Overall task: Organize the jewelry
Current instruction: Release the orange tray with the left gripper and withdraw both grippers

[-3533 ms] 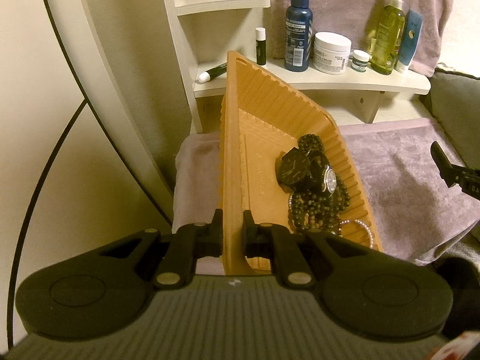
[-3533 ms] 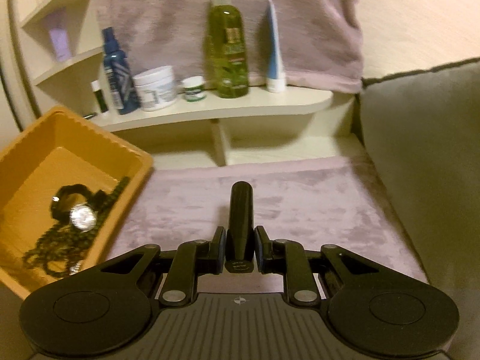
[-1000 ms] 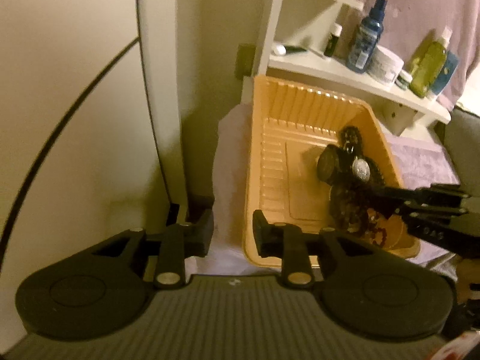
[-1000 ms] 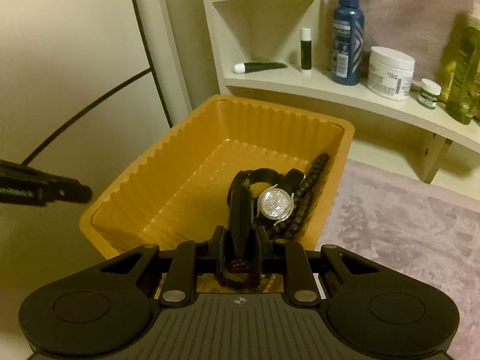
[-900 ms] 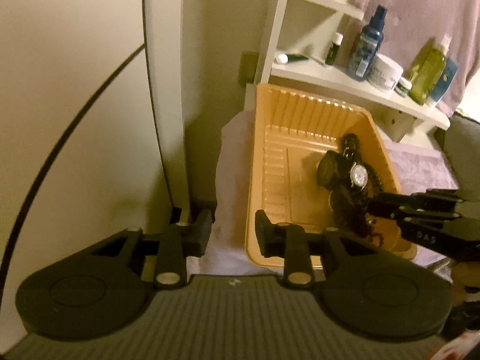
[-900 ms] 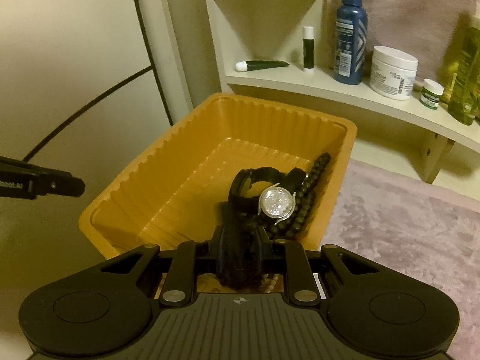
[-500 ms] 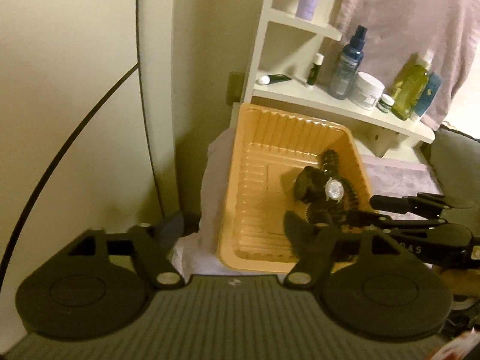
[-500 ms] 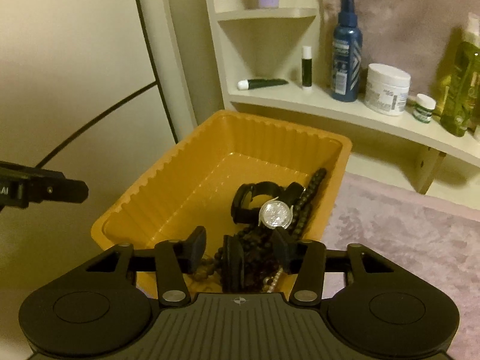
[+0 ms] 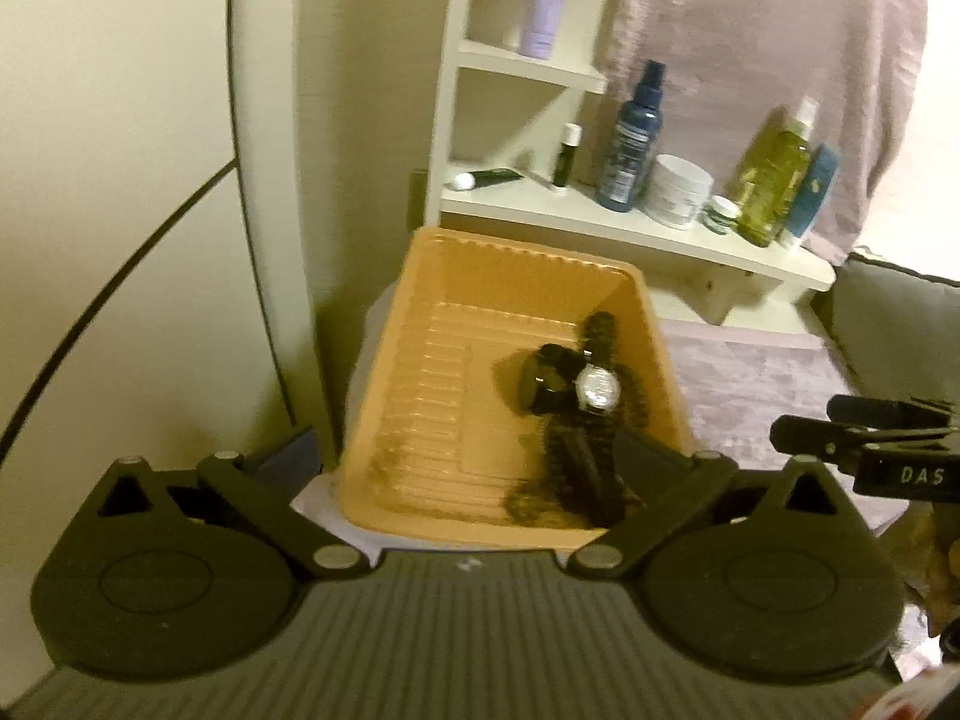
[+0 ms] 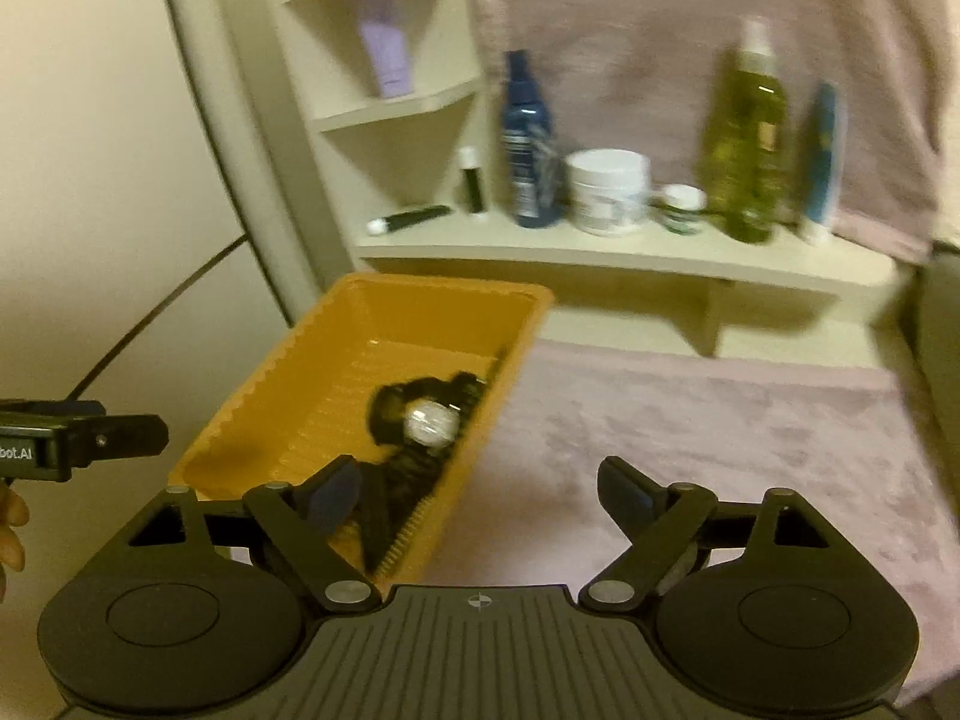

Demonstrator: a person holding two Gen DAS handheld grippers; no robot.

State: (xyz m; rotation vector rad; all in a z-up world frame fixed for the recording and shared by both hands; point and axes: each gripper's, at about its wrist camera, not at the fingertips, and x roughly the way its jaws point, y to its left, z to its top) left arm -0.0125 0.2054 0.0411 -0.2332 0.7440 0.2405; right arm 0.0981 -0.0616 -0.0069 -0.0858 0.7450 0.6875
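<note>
We held both tools clear of the work: the left gripper (image 9: 474, 468) had its fingers spread wide with nothing between them, and the right gripper (image 10: 480, 489) was likewise fully released and empty. The orange tray (image 9: 414, 324) rested on the mauve cloth (image 10: 720, 420), near the left edge, below the cream shelf (image 10: 600, 252) of bottles and jars. All the jewelry we could see lay inside the tray, bunched against its right wall: a watch (image 9: 597, 389) with a pale dial on a black strap, dark bead strands (image 9: 600, 330) and a black elongated piece (image 9: 585, 468) at the near end. The cloth showed no loose pieces, so we judged collection essentially complete; the items remained tangled, and any sorting within the tray was not yet done.
</note>
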